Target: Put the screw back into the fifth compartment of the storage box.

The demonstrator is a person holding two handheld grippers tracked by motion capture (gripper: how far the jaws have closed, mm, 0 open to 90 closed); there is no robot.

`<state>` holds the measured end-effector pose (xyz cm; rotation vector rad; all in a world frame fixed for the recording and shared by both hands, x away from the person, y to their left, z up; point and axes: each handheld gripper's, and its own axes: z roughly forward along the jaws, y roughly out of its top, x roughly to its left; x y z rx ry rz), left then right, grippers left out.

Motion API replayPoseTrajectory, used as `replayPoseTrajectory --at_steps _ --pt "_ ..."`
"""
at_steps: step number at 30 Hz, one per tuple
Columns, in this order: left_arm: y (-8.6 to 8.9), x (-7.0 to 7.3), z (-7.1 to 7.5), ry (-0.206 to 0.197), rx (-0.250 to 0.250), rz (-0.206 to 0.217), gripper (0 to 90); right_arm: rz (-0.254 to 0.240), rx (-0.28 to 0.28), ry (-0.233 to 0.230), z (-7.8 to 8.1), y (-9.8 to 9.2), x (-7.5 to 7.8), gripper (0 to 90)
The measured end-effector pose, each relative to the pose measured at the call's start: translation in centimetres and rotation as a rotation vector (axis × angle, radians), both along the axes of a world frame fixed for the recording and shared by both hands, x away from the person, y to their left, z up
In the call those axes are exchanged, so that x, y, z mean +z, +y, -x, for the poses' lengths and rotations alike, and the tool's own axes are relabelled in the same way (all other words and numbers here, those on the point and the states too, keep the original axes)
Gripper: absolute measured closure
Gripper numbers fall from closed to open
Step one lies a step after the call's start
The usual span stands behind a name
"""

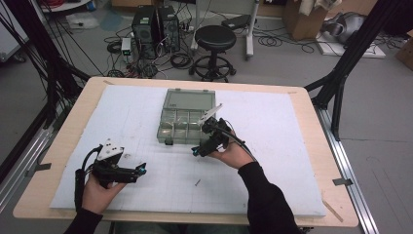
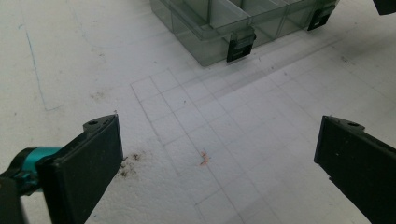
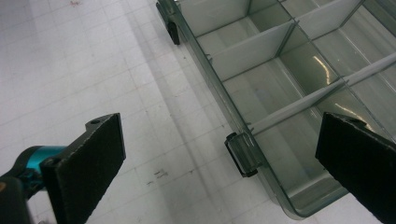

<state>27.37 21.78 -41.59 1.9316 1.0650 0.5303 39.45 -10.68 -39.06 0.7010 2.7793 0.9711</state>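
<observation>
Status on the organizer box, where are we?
Done: the box is open, lid laid back, and the compartments seen up close hold nothing. In hand: the right hand-held gripper sits at the box's front edge near a latch, jaws open, holding nothing. Left hand-held gripper waits apart, open. Left: any filling or closing.

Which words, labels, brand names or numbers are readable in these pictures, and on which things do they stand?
None can be read.
Compartment box: clear plastic, no print visible.
White board: pencil grid lines and smudges, no writing.
Computer towers on the floor: any label too small to read.
</observation>
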Motion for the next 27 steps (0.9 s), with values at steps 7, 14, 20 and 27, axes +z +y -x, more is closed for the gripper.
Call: replayPoseTrajectory --at_steps 7,14,20,27 --pt "0.0 -0.1 -0.1 0.007 0.003 -0.001 1.7 -0.008 0.002 0.005 0.2 -0.1 0.2 0.2" --pt "0.0 0.0 0.0 0.005 0.004 0.000 1.7 -0.015 0.014 0.004 0.9 0.0 0.7 0.3" --pt "0.0 0.0 0.1 0.003 0.002 0.002 1.7 -0.016 0.021 0.007 1.5 0.2 1.1 0.3" --pt "0.1 0.0 0.1 0.003 0.000 0.004 1.7 -0.024 0.024 0.011 2.2 0.2 1.2 0.3"
